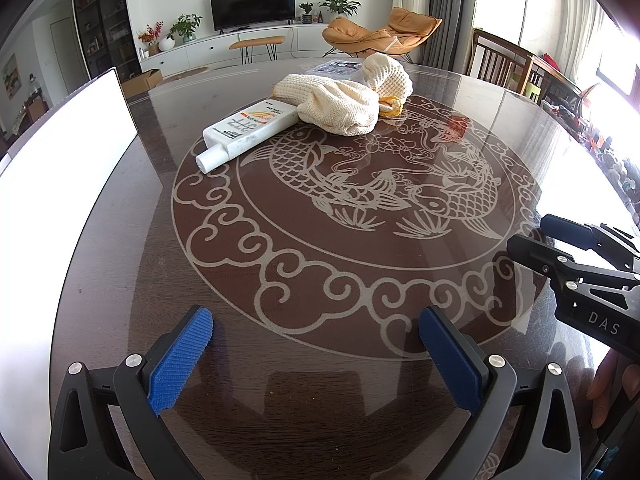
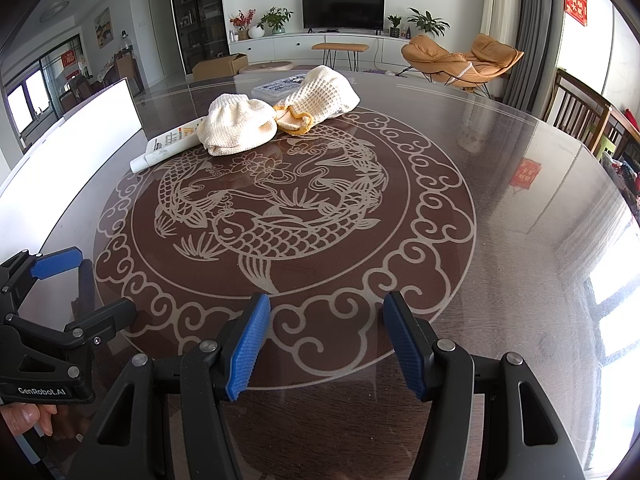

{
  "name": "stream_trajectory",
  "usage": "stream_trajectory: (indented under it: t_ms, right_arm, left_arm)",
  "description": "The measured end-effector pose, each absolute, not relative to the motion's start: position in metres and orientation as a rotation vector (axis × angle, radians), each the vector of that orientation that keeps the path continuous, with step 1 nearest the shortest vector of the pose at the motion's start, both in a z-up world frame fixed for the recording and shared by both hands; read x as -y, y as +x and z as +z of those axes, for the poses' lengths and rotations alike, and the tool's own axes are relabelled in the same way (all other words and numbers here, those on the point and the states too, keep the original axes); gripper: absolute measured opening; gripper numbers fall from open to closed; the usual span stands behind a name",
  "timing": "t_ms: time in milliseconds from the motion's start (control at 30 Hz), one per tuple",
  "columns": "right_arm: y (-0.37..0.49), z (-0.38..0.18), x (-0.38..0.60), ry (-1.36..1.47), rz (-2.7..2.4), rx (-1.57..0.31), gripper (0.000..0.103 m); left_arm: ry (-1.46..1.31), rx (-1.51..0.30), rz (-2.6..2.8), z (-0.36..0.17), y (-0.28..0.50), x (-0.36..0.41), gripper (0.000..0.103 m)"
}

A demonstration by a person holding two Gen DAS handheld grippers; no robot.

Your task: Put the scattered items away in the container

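Both the left gripper [image 1: 316, 354] and right gripper [image 2: 326, 346] gape wide and empty, well short of the cream knitted cloths [image 1: 340, 110] and white plastic bottle [image 1: 248, 130] far across the glass-topped table [image 1: 360, 280]; the smooth bottle likely skids when pinched, and the white container [image 1: 68, 152] sits off left.

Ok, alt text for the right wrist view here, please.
The right tool hovers open and empty over a round dark glass table etched with koi fish. At the far side lie a white bottle on its side, two cream knitted cloths and a flat clear box, with a white container at left. The left tool shows at the left edge.
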State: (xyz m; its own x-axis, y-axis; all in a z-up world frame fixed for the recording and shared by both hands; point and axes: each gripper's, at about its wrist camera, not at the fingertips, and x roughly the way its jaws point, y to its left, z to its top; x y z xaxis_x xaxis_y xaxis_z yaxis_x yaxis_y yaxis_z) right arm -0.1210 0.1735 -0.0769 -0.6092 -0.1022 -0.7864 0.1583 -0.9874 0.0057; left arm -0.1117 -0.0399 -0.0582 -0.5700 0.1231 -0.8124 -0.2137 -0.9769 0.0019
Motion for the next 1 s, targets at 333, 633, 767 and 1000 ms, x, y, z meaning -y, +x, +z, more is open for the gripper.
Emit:
stream_trajectory:
  t_ms: [333,633,767,1000]
  right_arm:
    - [-0.1205,-0.0768,-0.1718,1.312,-2.694,-0.105,0.06]
    - [-0.1206,-0.0768,-0.1722,1.311,-2.693,-0.103,0.06]
    - [-0.1205,-0.0768,-0.1722,1.311,-2.693,-0.102,0.06]
    - [-0.1206,-0.0766,-0.1726,1.312,-2.694,-0.105,0.06]
  left_arm:
    - [-1.345,-0.148,2.622,-0.0582,-0.1117,0.04,0.103]
    - [-1.345,-0.148,2.622,-0.0582,-0.1117,0.04,0.103]
    - [-1.345,-0.148,2.622,-0.0582,-0.1118,0.04,0.103]
    - [-1.345,-0.148,2.622,-0.0582,-0.1118,0.0401,0.103]
